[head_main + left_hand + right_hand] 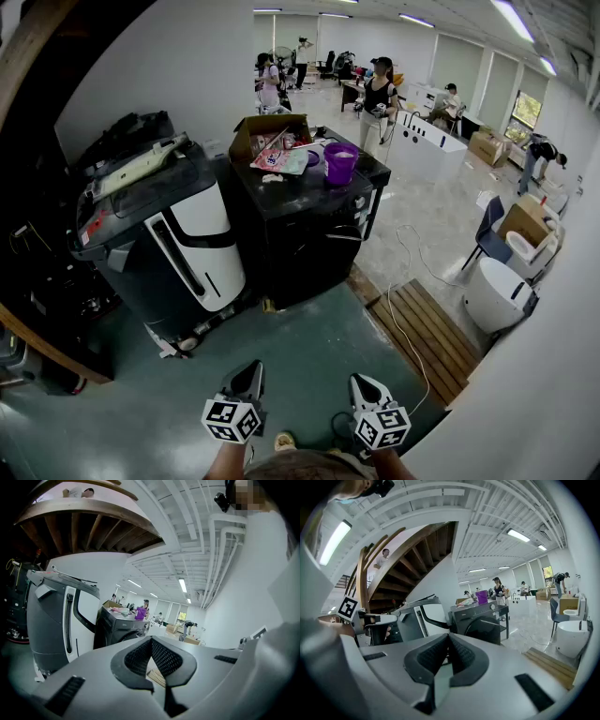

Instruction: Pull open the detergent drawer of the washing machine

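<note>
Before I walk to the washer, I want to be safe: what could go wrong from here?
The cable on the floor beside the washer could trip you. The bucket on top may shake at a hard pull. Left gripper and right gripper are shut; open them first.

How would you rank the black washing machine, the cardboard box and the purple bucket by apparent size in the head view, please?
Largest: black washing machine.
Middle: cardboard box.
Smallest: purple bucket.
</note>
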